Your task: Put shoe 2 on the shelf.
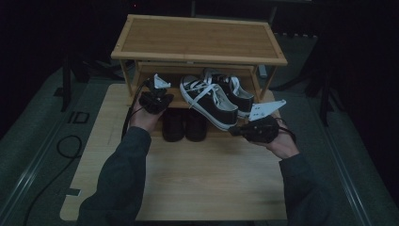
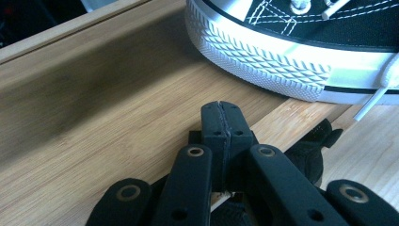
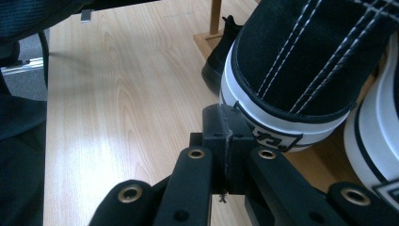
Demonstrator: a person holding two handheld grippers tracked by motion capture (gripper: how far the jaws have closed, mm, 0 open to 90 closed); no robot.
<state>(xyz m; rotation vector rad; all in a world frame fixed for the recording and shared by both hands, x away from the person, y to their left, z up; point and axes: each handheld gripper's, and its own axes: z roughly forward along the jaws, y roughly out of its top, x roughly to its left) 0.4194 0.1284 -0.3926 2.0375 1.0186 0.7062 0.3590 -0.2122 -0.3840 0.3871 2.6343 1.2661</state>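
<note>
sneaker (image 1: 210, 100) lies askew on middle shelf (image 2: 94, 108), heel overhanging front edge, second sneaker (image 1: 233, 92) beside. right gripper (image 3: 225, 123) clenched, empty, tips against heel; left gripper (image 2: 225, 117) clenched, empty, near toe. nudge heel gently, brace toe, square up with partner.

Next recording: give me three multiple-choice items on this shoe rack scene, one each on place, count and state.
1. Where do the black-and-white canvas sneakers sit?
A. wooden rack's middle shelf
B. rack's top board
C. table
2. How many dark shoes stand on the rack's lowest level?
A. one
B. two
C. four
3. How are the left gripper fingers?
A. wide open
B. shut with nothing between
C. clamped on a lace

Answers: 1 A, the high view shows them under the top board of the wooden shoe rack; 2 B, a pair stands side by side; 3 B, the pads meet in the left gripper view.
</note>
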